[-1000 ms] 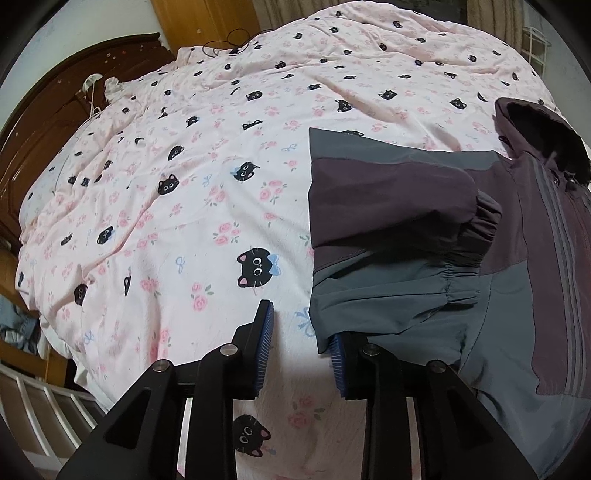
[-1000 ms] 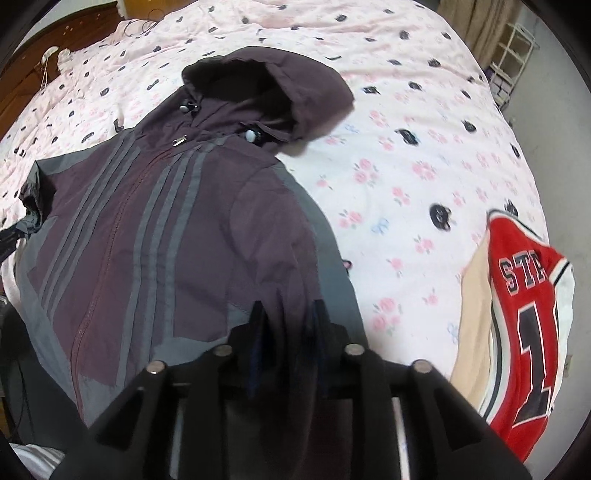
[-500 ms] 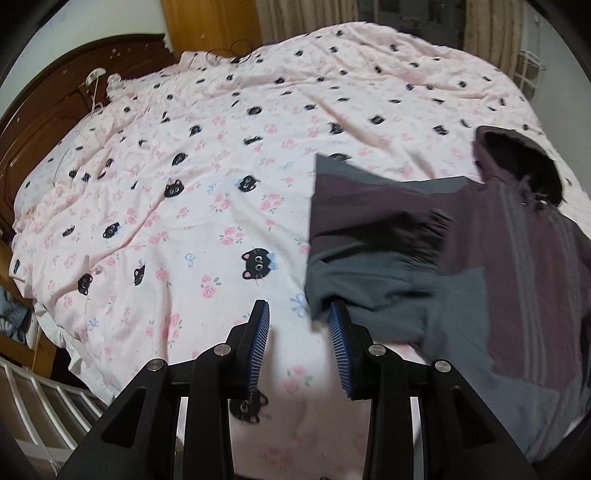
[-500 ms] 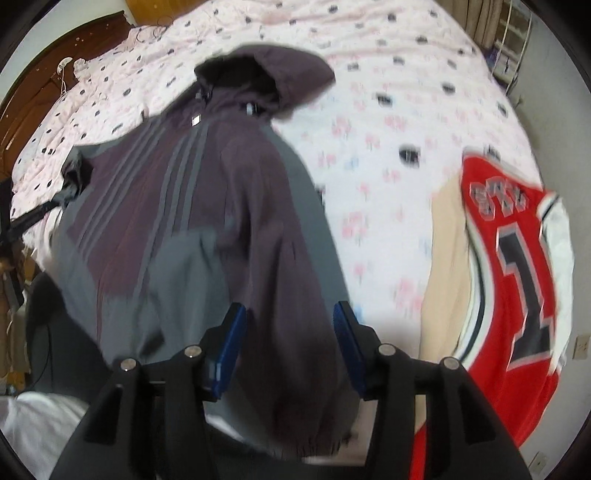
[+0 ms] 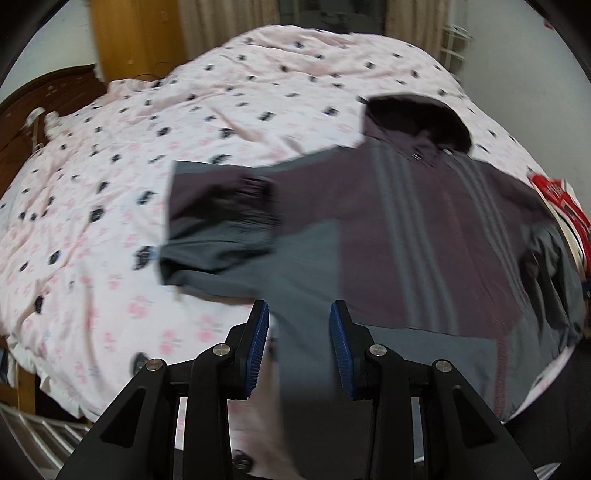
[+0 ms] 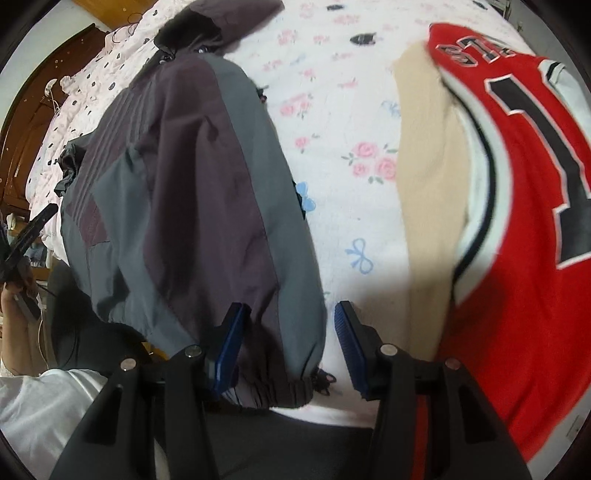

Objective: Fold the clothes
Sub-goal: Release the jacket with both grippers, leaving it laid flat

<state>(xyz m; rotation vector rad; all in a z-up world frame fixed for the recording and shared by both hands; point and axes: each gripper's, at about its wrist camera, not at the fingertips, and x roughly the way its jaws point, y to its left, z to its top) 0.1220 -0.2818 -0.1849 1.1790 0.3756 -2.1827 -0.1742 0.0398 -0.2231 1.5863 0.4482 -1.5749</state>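
1. The red jersey (image 6: 517, 221) by the bed's right edge carries a large black "1"; the letters above it are too cut off to read.
2. The hooded jacket (image 5: 424, 229) lies flat near the front edge of the pink cat-print bedspread (image 5: 147, 147); wooden headboard at left.
3. Left gripper (image 5: 299, 345): jaws spread, holding nothing.
4. Right gripper (image 6: 286, 349): jaws apart around the jacket's sleeve, pads clear of it.

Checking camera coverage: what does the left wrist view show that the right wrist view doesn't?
Left wrist only: the jacket's folded-over left sleeve, the full striped front, tan curtains, the left tool.

Right wrist only: the beige garment under the jersey, a hand holding the other handle, the right tool over the right sleeve cuff.

Both: the hooded maroon-and-grey jacket, the red basketball jersey, the pink cat-print bedspread.
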